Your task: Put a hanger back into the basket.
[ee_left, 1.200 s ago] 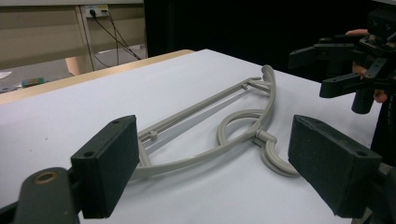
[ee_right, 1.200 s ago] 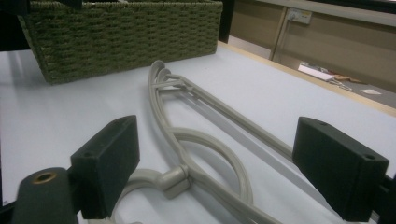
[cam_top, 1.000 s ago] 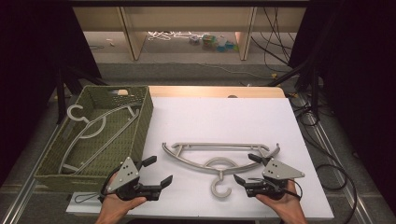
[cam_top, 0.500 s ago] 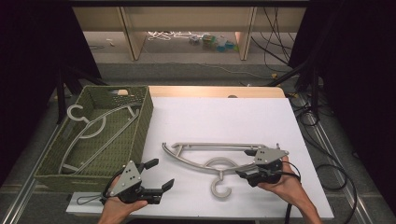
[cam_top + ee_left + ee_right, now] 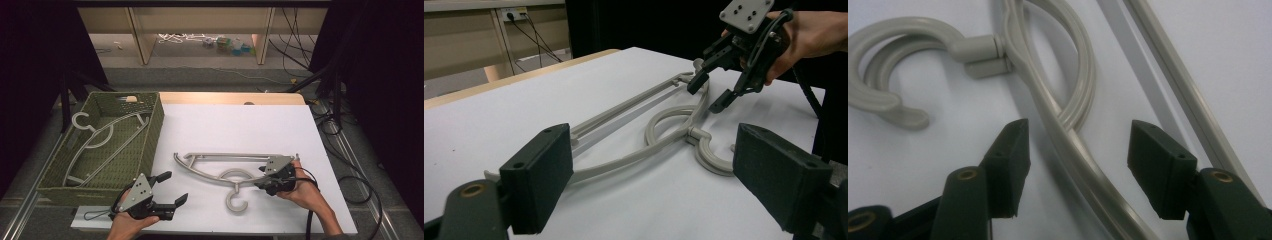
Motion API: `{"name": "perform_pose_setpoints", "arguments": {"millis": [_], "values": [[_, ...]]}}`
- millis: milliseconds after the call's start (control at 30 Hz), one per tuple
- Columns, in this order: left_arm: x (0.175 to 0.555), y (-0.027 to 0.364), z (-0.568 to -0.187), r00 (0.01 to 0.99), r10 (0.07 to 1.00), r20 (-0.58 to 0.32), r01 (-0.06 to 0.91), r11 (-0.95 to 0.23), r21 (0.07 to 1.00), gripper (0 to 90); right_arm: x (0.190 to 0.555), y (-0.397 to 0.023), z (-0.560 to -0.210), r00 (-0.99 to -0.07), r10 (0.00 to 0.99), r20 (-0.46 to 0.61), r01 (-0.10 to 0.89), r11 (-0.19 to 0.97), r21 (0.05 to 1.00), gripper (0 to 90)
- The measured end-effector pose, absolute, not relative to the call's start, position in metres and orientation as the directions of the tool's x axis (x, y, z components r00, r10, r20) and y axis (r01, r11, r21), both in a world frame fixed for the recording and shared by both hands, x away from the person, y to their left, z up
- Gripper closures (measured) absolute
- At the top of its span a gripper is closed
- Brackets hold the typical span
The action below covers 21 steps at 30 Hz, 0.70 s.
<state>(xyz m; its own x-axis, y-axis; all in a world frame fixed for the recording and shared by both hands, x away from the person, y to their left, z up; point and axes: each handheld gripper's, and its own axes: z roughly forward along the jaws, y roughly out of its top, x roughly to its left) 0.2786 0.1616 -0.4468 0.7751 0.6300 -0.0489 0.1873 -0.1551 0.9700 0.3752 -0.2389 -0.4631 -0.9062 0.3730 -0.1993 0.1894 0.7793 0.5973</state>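
I see the grey hanger (image 5: 227,172) lying lower centre on the white table (image 5: 240,125); its curved arm runs between my right gripper (image 5: 266,179)'s jaws, which have been closing, not yet pinching.

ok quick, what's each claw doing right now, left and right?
Left claw: open, holding nothing, over the white table.
Right claw: jaws have just been closing around the grey hanger's arm, pads not yet pressing it.

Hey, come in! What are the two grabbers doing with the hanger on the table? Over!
Right gripper jaws just closing astride hanger arm, not gripping. Left gripper open, empty. Nothing blocking.
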Motion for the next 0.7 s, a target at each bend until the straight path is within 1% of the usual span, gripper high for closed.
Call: {"name": "perform_pose_setpoints", "arguments": {"millis": [33,67,133,167,200,267,367,400,467,500,533,600,633,700], "values": [[0.279,0.161,-0.447,0.781,0.623,-0.049,0.186,-0.158,0.97,16.1,0.375,-0.239,-0.463,-0.906,0.373,-0.199,0.189,0.779,0.597,46.4],[0.279,0.16,-0.448,0.785,0.618,-0.048,0.184,-0.159,0.97,16.1,0.377,-0.238,-0.466,-0.917,0.351,-0.192,0.185,0.796,0.576,48.8],[0.278,0.16,-0.448,0.782,0.621,-0.047,0.19,-0.167,0.967,16.1,0.379,-0.238,-0.468,-0.921,0.336,-0.197,0.174,0.806,0.566,51.5],[0.278,0.16,-0.448,0.782,0.621,-0.047,0.19,-0.167,0.967,16.2,0.379,-0.238,-0.468,-0.921,0.336,-0.197,0.174,0.806,0.566,51.5],[0.278,0.16,-0.448,0.783,0.621,-0.049,0.191,-0.165,0.968,16.2,0.381,-0.237,-0.47,-0.927,0.314,-0.206,0.155,0.819,0.553,55.1],[0.278,0.16,-0.448,0.783,0.62,-0.047,0.19,-0.166,0.968,16.2,0.382,-0.236,-0.471,-0.934,0.296,-0.201,0.145,0.826,0.545,58.3],[0.28,0.16,-0.448,0.79,0.612,-0.037,0.182,-0.176,0.967,16.2,0.383,-0.236,-0.472,-0.939,0.261,-0.222,0.107,0.839,0.534,63.6],[0.279,0.159,-0.449,0.784,0.619,-0.054,0.198,-0.166,0.966,16.2,0.384,-0.236,-0.471,-0.943,0.248,-0.223,0.096,0.842,0.531,66.6],[0.28,0.159,-0.449,0.789,0.613,-0.046,0.189,-0.17,0.967,16.2,0.384,-0.236,-0.47,-0.944,0.233,-0.235,0.08,0.849,0.522,67.8],[0.279,0.158,-0.45,0.791,0.61,-0.044,0.193,-0.18,0.964,16.2,0.385,-0.236,-0.47,-0.95,0.194,-0.246,0.043,0.858,0.511,70.4],[0.279,0.156,-0.45,0.79,0.61,-0.055,0.203,-0.176,0.963,16.3,0.385,-0.235,-0.47,-0.949,0.187,-0.252,0.035,0.861,0.507,71.0],[0.279,0.156,-0.45,0.796,0.604,-0.037,0.188,-0.188,0.964,16.3,0.385,-0.235,-0.468,-0.951,0.144,-0.274,-0.008,0.873,0.487,72.6],[0.279,0.156,-0.45,0.796,0.604,-0.037,0.188,-0.188,0.964,16.3,0.385,-0.235,-0.468,-0.951,0.144,-0.274,-0.008,0.873,0.487,72.6],[0.279,0.155,-0.451,0.794,0.607,-0.043,0.197,-0.191,0.962,16.3,0.384,-0.234,-0.465,-0.947,0.102,-0.303,-0.054,0.883,0.466,74.3]]}}
